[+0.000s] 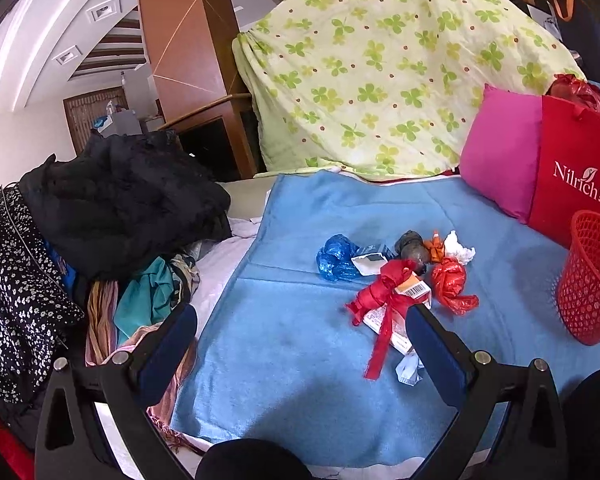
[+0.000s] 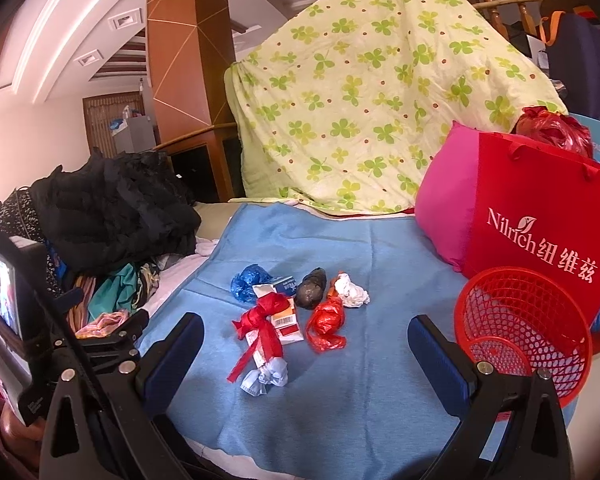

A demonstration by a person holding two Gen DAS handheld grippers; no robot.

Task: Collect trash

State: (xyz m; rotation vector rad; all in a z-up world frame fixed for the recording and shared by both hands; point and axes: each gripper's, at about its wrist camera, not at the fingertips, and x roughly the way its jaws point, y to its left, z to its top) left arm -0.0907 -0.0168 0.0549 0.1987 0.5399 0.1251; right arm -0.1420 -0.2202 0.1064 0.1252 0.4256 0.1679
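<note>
A heap of trash lies on a blue blanket (image 2: 300, 412): a blue plastic wad (image 2: 247, 281), a red ribbon bundle (image 2: 262, 322) over a carton (image 2: 286, 322), a dark lump (image 2: 311, 283), a red plastic bag (image 2: 326, 322), a white paper ball (image 2: 352, 292) and a small pale wad (image 2: 266, 376). The red mesh basket (image 2: 524, 320) stands at the right. My right gripper (image 2: 306, 344) is open and empty, just short of the heap. My left gripper (image 1: 300, 332) is open and empty, its right finger (image 1: 428, 332) beside the carton (image 1: 414, 290). The basket also shows in the left wrist view (image 1: 592, 276).
A red Nilrich paper bag (image 2: 540, 220) and a pink cushion (image 2: 444, 200) stand behind the basket. A clover-print quilt (image 2: 360, 92) rises at the back. A pile of dark clothes (image 1: 112, 204) fills the left side of the bed.
</note>
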